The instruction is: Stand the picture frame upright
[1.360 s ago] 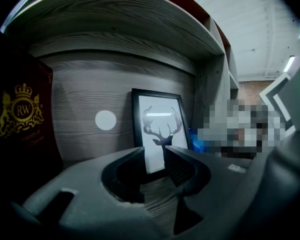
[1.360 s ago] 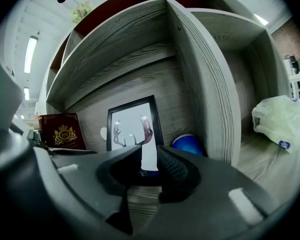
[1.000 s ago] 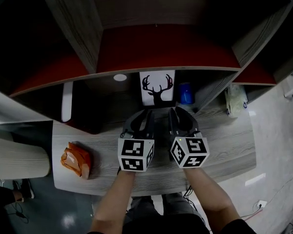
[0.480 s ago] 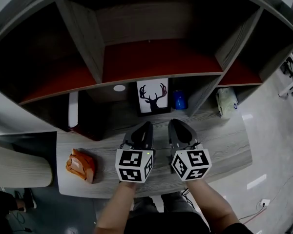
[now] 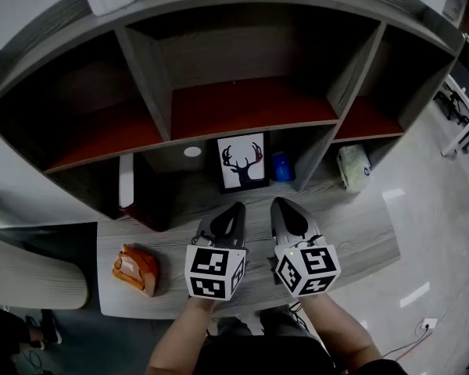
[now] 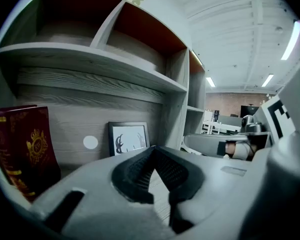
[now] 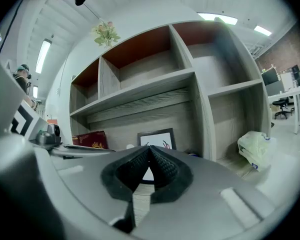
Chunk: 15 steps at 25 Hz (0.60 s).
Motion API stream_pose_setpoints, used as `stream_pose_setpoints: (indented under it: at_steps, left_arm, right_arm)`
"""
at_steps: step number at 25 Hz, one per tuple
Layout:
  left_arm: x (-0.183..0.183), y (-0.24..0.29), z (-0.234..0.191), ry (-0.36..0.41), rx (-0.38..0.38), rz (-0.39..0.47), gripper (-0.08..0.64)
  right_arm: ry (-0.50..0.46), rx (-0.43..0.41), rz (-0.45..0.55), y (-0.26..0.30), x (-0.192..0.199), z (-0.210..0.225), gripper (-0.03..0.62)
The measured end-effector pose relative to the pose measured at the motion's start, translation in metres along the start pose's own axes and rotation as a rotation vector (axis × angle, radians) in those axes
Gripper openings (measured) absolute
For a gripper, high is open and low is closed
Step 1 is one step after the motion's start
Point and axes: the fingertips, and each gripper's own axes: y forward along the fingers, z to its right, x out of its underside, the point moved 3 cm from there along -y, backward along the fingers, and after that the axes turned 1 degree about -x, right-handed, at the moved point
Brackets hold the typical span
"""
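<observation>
The picture frame (image 5: 243, 162), black-edged with a dark antlered deer on white, stands upright against the back of the lower middle cubby. It also shows in the left gripper view (image 6: 128, 138) and in the right gripper view (image 7: 157, 136). My left gripper (image 5: 236, 208) (image 6: 152, 149) and right gripper (image 5: 280, 204) (image 7: 149, 148) hover side by side over the desk. Both are a short way in front of the frame and point at it. Each is shut with nothing between its jaws. The right jaws have just finished closing.
A dark red book (image 5: 144, 194) and a white upright slab (image 5: 126, 180) stand in the left cubby. A blue cup (image 5: 281, 166) sits right of the frame. A pale plastic bag (image 5: 352, 166) lies in the right cubby. An orange object (image 5: 134, 268) rests on the desk's left front.
Both grippers have drawn back from the frame toward me and risen. Their jaws, open near the frame a second ago, are now closed. The frame stays upright in its cubby.
</observation>
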Motion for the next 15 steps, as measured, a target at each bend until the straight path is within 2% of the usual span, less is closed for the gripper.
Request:
stream_pose_setpoints:
  at_steps: [15]
  left_arm:
    - [-0.016,-0.03,0.004,0.029,-0.007,0.061,-0.003]
  right_arm:
    - [-0.02,-0.039,0.012,-0.027,-0.015,-0.022,-0.003]
